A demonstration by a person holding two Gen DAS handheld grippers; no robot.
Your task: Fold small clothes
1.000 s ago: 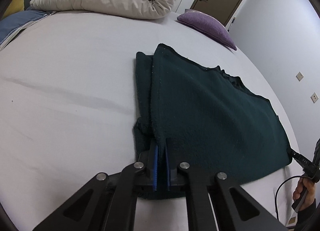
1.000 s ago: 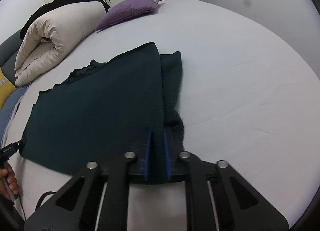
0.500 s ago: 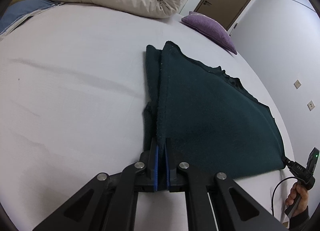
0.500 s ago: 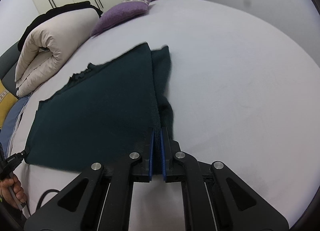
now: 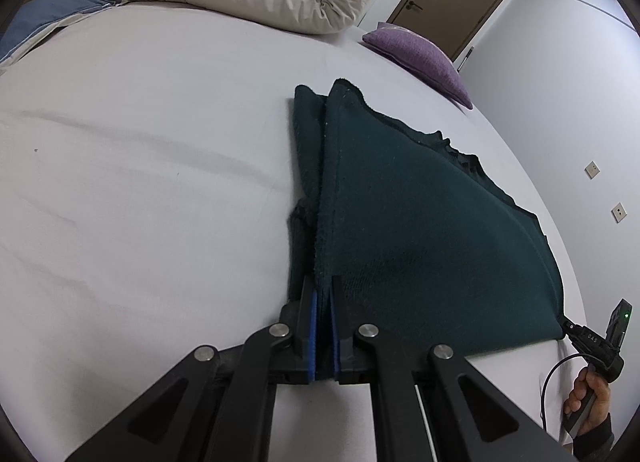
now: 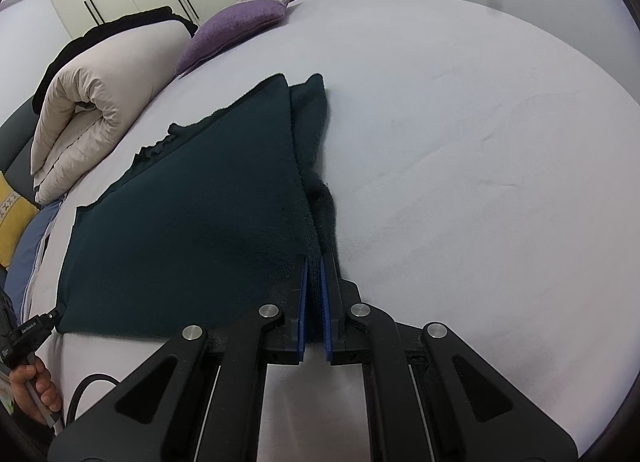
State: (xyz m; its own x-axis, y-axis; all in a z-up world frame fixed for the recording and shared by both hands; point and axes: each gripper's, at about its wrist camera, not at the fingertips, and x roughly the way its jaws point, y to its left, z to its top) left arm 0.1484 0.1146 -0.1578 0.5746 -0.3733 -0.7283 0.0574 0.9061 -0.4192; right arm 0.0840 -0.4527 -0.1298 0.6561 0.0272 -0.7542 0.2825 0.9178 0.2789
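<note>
Pinching one garment (image 5: 420,230) | left gripper (image 5: 323,294) | right gripper (image 6: 314,262)

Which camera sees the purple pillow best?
The right wrist view: the purple pillow shows its whole top and a patterned edge beside the rolled duvet. In the left wrist view, the pillow is smaller and squashed flat near the door.
</note>
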